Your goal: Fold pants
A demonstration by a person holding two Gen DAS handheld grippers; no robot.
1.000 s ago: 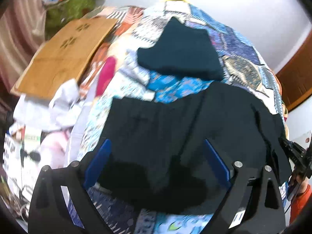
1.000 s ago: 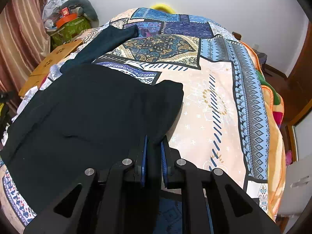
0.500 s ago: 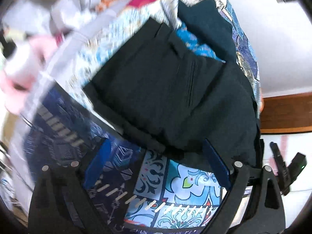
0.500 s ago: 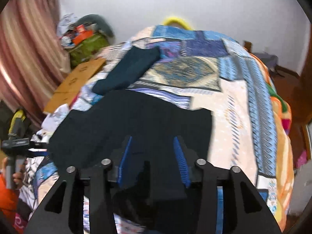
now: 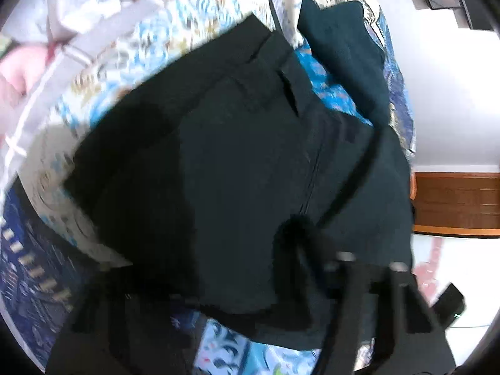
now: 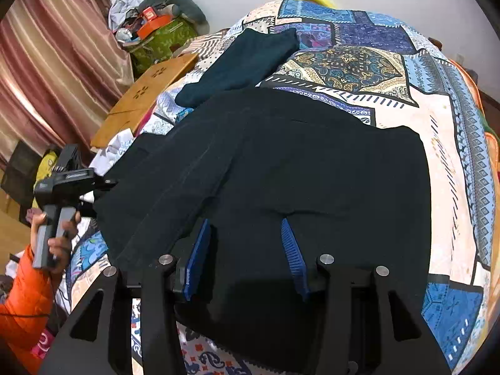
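Pants [image 6: 281, 168], black, lie spread on the patchwork bedspread [image 6: 443, 143]. Right gripper [image 6: 247, 250] hovers above them, jaws parted, empty. Only its view shows the hand [image 6: 59, 237]; the left gripper [image 5: 237, 281], blurred, is closing over the fabric.

Our right gripper [image 6: 247, 256] points steeply downward, its two blue-padded fingers [image 6: 197, 259] parted with a clear gap between them. The pads press on nothing; dark cloth lies beneath and beyond the fingertips, none of it pinched.

Our left gripper [image 5: 237, 281] is blurred in its own view; its jaws are closing, and dark fabric sits between and around the black fingers, though we cannot tell whether the pads already press on it. From the right wrist view, our left gripper [image 6: 103, 182] appears far off to the left of the right fingers, held by our left hand [image 6: 57, 234] wrapped around its grey handle, an orange sleeve [image 6: 25, 293] behind the wrist.
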